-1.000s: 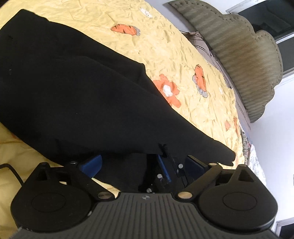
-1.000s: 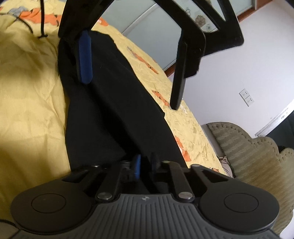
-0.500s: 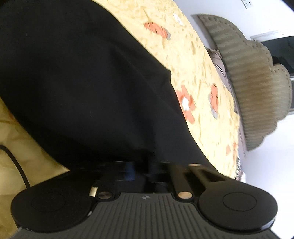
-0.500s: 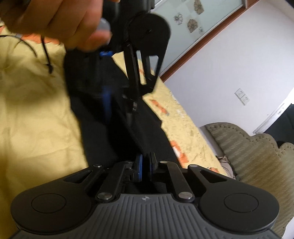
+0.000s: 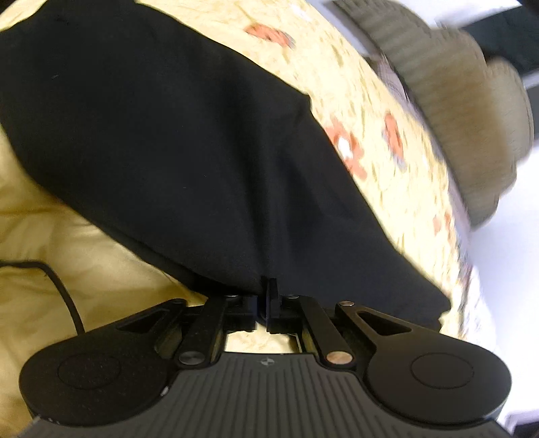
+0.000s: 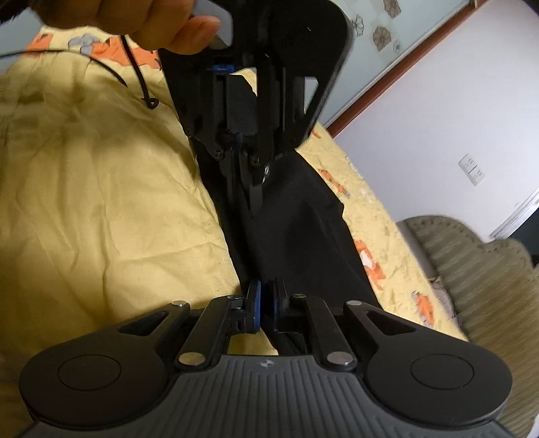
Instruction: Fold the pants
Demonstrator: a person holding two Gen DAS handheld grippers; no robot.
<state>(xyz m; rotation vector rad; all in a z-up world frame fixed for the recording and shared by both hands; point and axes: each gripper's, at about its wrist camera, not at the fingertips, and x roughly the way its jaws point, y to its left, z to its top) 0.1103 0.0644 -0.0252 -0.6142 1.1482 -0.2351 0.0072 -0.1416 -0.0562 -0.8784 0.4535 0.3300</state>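
Nearest the lens on each wrist, fingers drawn together on black cloth: right gripper pinching an edge of the pants between blue pads, left gripper clamped on a hem of the same garment, jaws there having just closed. Contact itself hard to make out, black fingers lost against black fabric. Pants spread across a yellow bedspread printed with orange figures, one end lifted off the bed between the two tools. Seen from the right wrist, left gripper pointing down into the cloth, hand wrapped round its handle, cut off by the top edge. Thin black cable trailing over the sheet beside it. Open bedspread on both sides of the garment. Farther back, blurred in the left view, a padded olive headboard; beyond, a pale wall with a socket plate.
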